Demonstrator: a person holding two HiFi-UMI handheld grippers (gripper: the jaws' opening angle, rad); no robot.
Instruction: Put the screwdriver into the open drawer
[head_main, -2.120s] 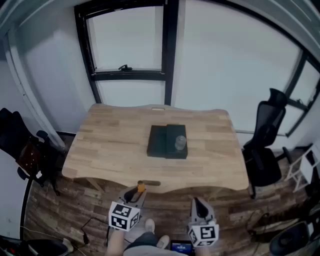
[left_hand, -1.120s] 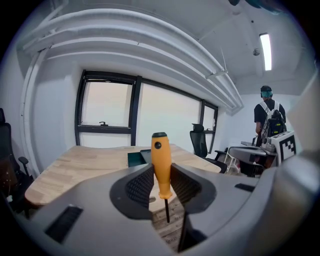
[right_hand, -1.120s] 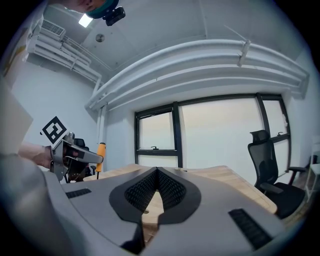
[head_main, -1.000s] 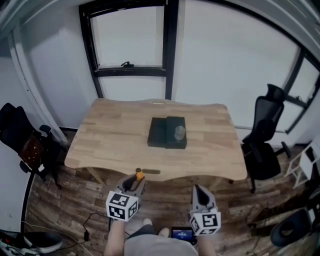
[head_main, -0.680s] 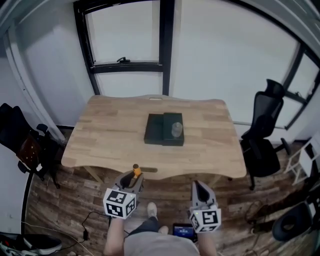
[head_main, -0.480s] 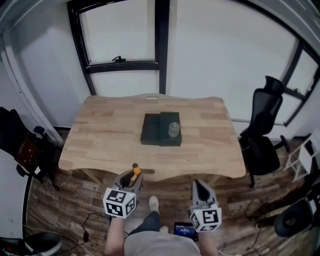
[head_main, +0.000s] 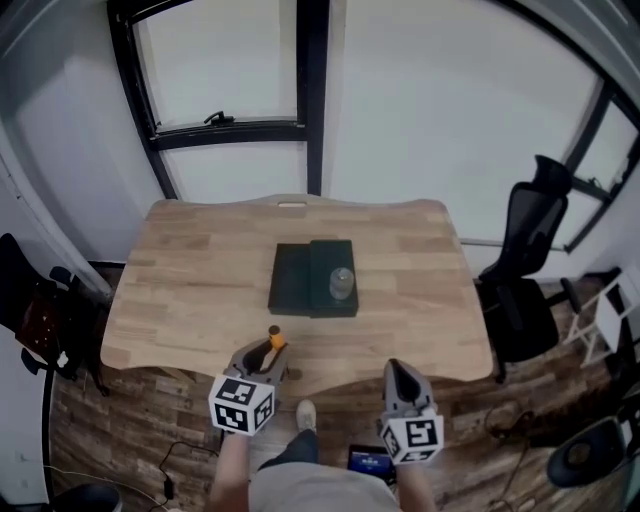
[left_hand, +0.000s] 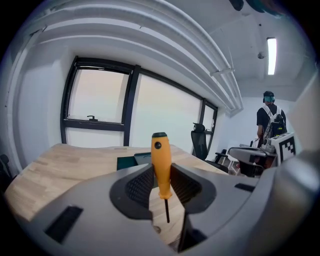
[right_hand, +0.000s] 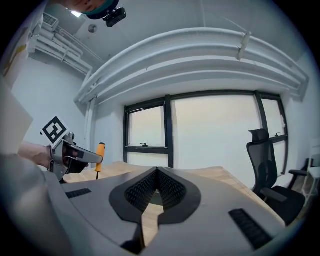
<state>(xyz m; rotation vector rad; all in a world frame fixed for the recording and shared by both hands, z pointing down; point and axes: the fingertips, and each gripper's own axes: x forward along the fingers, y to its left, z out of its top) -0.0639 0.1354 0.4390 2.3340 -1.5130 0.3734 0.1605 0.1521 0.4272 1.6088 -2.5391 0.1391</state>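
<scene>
The left gripper (left_hand: 161, 186) has its jaws closed on the handle of a small orange-handled screwdriver (left_hand: 160, 162). The screwdriver stands upright, cap uppermost, with its thin dark shank pointing down below the pads. The right gripper (right_hand: 156, 176) has its jaws brought together with nothing between them.

Location: in the head view the screwdriver (head_main: 274, 341) sits in the left gripper (head_main: 267, 356) above the near edge of the light wooden table (head_main: 180, 270). It is well apart from the dark flat drawer box (head_main: 292, 280) at the table's centre. The right gripper (head_main: 396, 370) hangs beside the left one, clear of the table.

Step in hand: the grasp is made and the carry toward the drawer is under way; placement is not yet done.

Next move, as judged: reach forward across the table, bring the screwdriver over the open compartment, lay it flat and low, then part the jaws.

The box shows two dark halves with a pale rounded object (head_main: 342, 283) on the right one. The view is too distant to settle which half is the open drawer.

Writing: none legible. The only print is the black-and-white square markers on the gripper cubes (head_main: 240, 405). No brand shows on the handle.
</scene>
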